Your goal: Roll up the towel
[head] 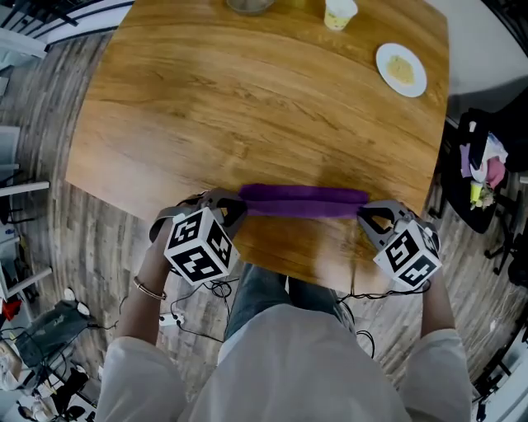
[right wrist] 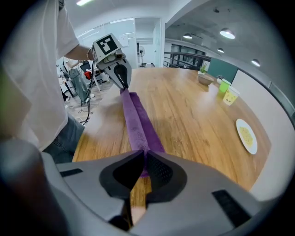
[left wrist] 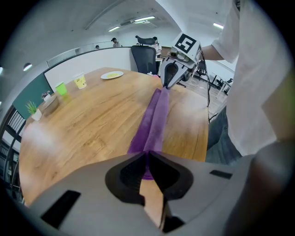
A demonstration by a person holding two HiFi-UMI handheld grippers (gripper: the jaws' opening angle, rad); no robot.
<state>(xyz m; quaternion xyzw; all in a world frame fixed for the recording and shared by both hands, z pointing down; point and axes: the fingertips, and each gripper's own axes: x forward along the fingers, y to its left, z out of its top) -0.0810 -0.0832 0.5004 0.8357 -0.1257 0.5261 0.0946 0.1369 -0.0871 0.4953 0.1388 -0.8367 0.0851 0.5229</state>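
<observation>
Your left gripper (head: 234, 206) and right gripper (head: 368, 216) each clamp one end of the towel (head: 304, 200) between closed fingers; it seems soft, light, saggy; grip those ends.

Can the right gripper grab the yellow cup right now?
Probably not. The right gripper is shut on one end of the purple towel, and the yellow cup stands far across the table.

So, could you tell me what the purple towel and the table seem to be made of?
The towel: soft fuzzy cloth, perhaps microfibre or terry; matte purple with a visible nap, creased lengthwise. The table: wood or wood-look laminate, I cannot tell which; smooth, faintly glossy, with grain lines and soft light reflections.
</observation>
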